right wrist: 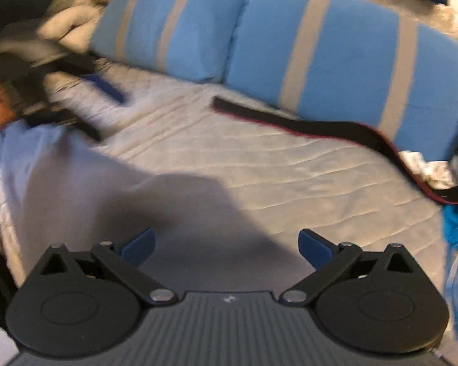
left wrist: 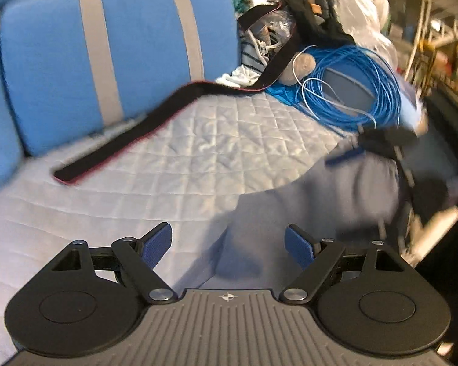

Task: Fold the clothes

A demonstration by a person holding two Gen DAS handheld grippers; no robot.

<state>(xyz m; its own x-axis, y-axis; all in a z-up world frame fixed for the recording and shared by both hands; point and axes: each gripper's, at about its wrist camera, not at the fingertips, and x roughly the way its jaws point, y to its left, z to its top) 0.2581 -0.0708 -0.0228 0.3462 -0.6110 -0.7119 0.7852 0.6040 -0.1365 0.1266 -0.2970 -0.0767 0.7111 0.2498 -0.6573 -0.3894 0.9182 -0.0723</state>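
Your right tool (left wrist: pixel 378 143) is only a dark smear in the left view, and your left tool (right wrist: pixel 45 91) smears the same in the right view. The black strap (right wrist: pixel 320 128) runs off the right edge, and the pale garment (right wrist: pixel 76 183) shows no readable shape.

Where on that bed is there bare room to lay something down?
The quilted cover is bare between the black strap, which runs in front of the blue striped cushions, and the pale garment in front. The corner with the blue cable coil and piled clutter is crowded.

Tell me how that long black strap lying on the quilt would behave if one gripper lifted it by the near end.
The black strap bends over the quilt, so it's probably floppy and would dangle. It looks thin, likely light. Its far end runs into the clutter, so it may snag.
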